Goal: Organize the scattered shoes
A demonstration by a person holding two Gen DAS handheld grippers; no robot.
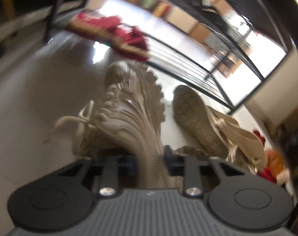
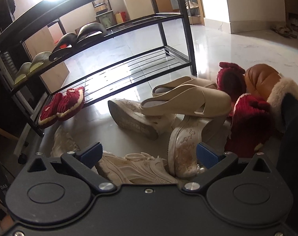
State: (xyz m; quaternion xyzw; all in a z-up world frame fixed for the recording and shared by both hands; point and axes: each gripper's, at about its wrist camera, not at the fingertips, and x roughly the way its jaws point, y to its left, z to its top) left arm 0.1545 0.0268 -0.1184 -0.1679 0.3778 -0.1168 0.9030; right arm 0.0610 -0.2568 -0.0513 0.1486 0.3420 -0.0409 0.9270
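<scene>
Clearly mid-sort. Left gripper (image 1: pixel 149 157) clamped on the heel end of a beige lace-up sneaker (image 1: pixel 127 106), toe pointed away toward the bottom shelf of the black wire shoe rack (image 1: pixel 188 74), sole side turned right. Right gripper (image 2: pixel 149 153) spread wide, empty, hovering over the near end of the floor heap, above a cream lace-up sneaker (image 2: pixel 137 169).

On the rack's bottom shelf, far left: a pair of red knitted slippers (image 2: pixel 62 106), side by side. Middle shelf: dark slippers (image 2: pixel 78 37) and pale slippers (image 2: pixel 32 64) in a row. On the floor, right of the rack: cream slingback shoes (image 2: pixel 186 96) stacked across a white platform shoe (image 2: pixel 133 118), another embossed white shoe (image 2: pixel 180 153) tipped on its side, red knitted boots (image 2: pixel 247 122), a tan fur-trimmed boot (image 2: pixel 267 86).

Judged step: carrying the held sneaker to the shelf. Next call: level the sole, set it down on free bars right of the red slippers, toe inward, then part the fingers; likely mate under the right gripper.

Left view badly motion-blurred: grip contact unclear, blocked by the shoe. Cannot tell whether the sneaker hangs clear of the floor. Heap's overlaps hide which shoes pair. Dark shape at far right cut off.
</scene>
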